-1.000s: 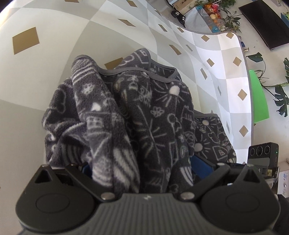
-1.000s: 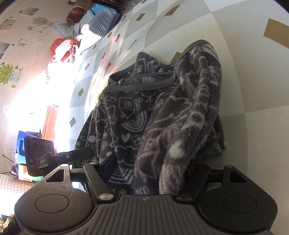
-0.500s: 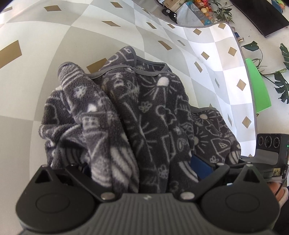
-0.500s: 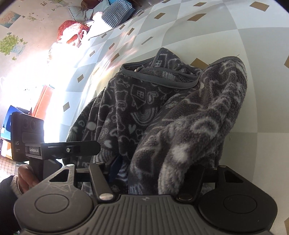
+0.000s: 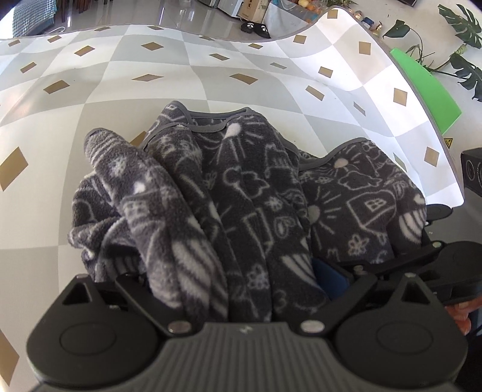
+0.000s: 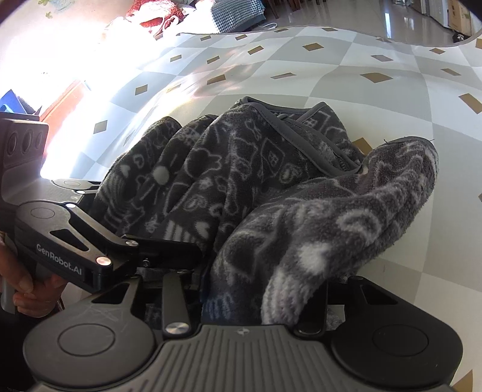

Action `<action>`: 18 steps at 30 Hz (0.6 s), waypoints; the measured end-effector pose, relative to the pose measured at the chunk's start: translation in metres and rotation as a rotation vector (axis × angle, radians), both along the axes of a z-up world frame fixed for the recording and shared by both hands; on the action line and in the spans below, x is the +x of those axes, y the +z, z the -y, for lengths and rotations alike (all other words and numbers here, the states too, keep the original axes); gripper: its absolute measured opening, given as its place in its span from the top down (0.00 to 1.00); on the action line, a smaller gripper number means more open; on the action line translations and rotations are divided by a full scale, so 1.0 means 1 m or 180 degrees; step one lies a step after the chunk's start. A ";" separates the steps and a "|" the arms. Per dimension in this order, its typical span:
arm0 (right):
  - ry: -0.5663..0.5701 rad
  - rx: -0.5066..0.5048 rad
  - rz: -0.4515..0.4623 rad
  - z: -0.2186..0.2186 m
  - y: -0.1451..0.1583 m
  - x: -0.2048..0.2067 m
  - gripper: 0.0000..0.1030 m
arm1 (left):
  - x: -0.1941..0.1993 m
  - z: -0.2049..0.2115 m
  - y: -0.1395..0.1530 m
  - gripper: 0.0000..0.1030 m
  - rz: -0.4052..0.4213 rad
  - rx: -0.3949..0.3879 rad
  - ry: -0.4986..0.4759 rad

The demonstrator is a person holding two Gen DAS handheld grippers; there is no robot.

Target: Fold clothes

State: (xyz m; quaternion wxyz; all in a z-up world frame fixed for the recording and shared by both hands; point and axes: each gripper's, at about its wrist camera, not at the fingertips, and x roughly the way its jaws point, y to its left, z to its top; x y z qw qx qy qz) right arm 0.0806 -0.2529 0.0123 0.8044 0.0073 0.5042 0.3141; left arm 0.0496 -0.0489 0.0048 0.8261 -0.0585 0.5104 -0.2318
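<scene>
A dark grey fleece garment (image 5: 241, 187) with white doodle prints lies bunched on the checkered mat (image 5: 150, 75). Its near end is draped into both grippers. In the left wrist view, my left gripper (image 5: 238, 271) stands wide, its jaws closing slightly, with thick folds between them and its fingertips hidden. In the right wrist view, the garment (image 6: 241, 181) and a rolled sleeve (image 6: 346, 217) fill my right gripper (image 6: 253, 289). Its jaws are closing and press on the fleece. The left gripper's body (image 6: 60, 235) sits close on the left, held by a hand (image 6: 24, 289).
The mat's far edge curls up. A green board (image 5: 421, 87) and plants (image 5: 464, 63) lie beyond it on the right. Black slippers (image 5: 254, 27) sit on the floor behind. Red cloth (image 6: 150, 15) and a houndstooth fabric (image 6: 235, 13) lie past the mat.
Both views have rolled and shifted across the mat with the garment still in the jaws. The right jaws have narrowed onto the sleeve fold. The left gripper now sits closer to the right one.
</scene>
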 end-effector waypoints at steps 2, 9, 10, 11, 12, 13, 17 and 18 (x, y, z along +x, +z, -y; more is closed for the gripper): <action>-0.0043 0.0000 -0.0038 0.001 -0.001 0.002 0.56 | 0.001 -0.001 -0.002 0.06 -0.0018 0.0018 0.0038; -0.0066 0.0017 0.0039 0.007 -0.007 -0.004 0.47 | 0.006 -0.003 -0.013 0.00 -0.0049 0.0007 0.0043; -0.0061 0.0004 0.0076 0.006 -0.007 -0.005 0.48 | 0.006 -0.002 -0.013 0.00 -0.0049 0.0011 0.0035; -0.0073 -0.0002 0.0082 0.006 -0.007 -0.006 0.48 | 0.007 -0.003 -0.013 0.00 -0.0055 0.0006 0.0047; -0.0077 -0.0004 0.0067 0.005 -0.006 -0.006 0.50 | 0.007 -0.002 -0.013 0.00 -0.0057 -0.0002 0.0068; -0.0058 -0.0004 0.0052 0.005 -0.006 -0.005 0.54 | 0.006 -0.002 -0.012 0.02 -0.0045 -0.0013 0.0078; 0.0105 -0.0141 0.0236 -0.001 0.004 -0.012 0.61 | 0.001 0.003 -0.003 0.11 0.0085 0.0016 -0.0018; 0.0122 -0.0167 0.0280 -0.003 0.006 -0.014 0.62 | 0.000 0.004 0.000 0.13 0.0117 0.0017 -0.0024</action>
